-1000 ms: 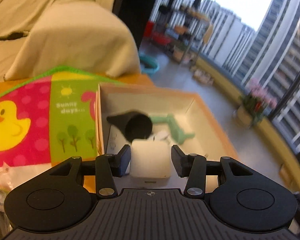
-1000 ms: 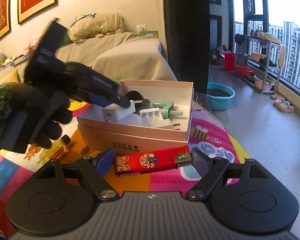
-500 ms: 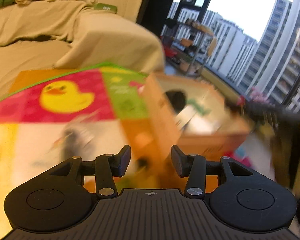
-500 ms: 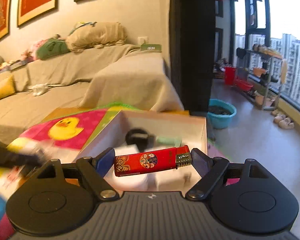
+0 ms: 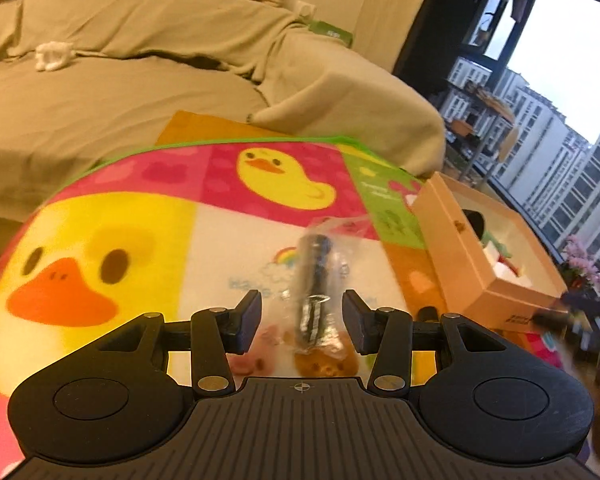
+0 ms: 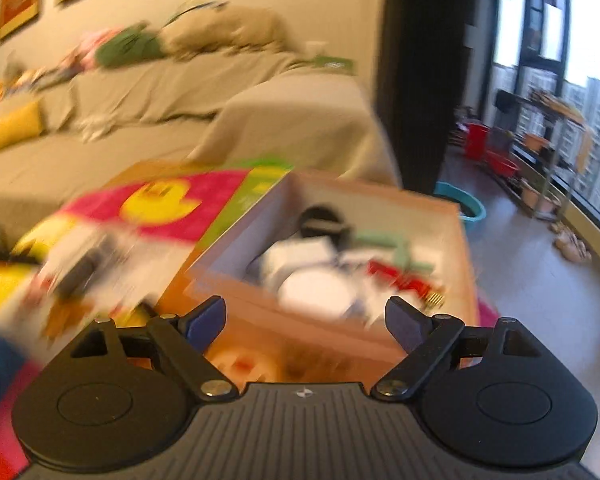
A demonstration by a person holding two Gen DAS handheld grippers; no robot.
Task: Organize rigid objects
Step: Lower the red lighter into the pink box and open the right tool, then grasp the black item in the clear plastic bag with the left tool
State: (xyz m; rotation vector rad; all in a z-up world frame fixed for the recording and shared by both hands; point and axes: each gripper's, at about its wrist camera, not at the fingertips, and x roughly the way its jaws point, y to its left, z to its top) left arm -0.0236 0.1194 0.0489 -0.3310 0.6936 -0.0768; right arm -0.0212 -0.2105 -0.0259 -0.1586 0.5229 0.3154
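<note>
The sofa [image 5: 148, 92] under its loose beige cover fills the back of the room, and in front of it lies the bright play mat [image 5: 112, 240] with its ducks, serving as the sorting floor. On the mat's window-side edge sits the cardboard box [image 5: 456, 256], open-topped, which I take to be the collecting place: it holds white chargers [image 6: 316, 280], a black cup-like thing and something pale green, all blurred in the right wrist view. The red lighter [image 6: 400, 280] lies inside it on top of the white pieces (a streak of red, but the metal end shows).

The right gripper [image 6: 306, 320] hangs above the box's near wall, its jaws spread and nothing between them; they have just been opening, which fits a drop into the box.

The left gripper [image 5: 302, 316] is over the mat's middle, well apart from the box, jaws half spread and empty. Straight ahead between its fingers lies a dark, slim object in a clear plastic bag [image 5: 316, 284], flat on the mat and pointing away. The gripper seems lined up on it as the next thing to collect; the slippery wrap may make the pinch slide.
</note>
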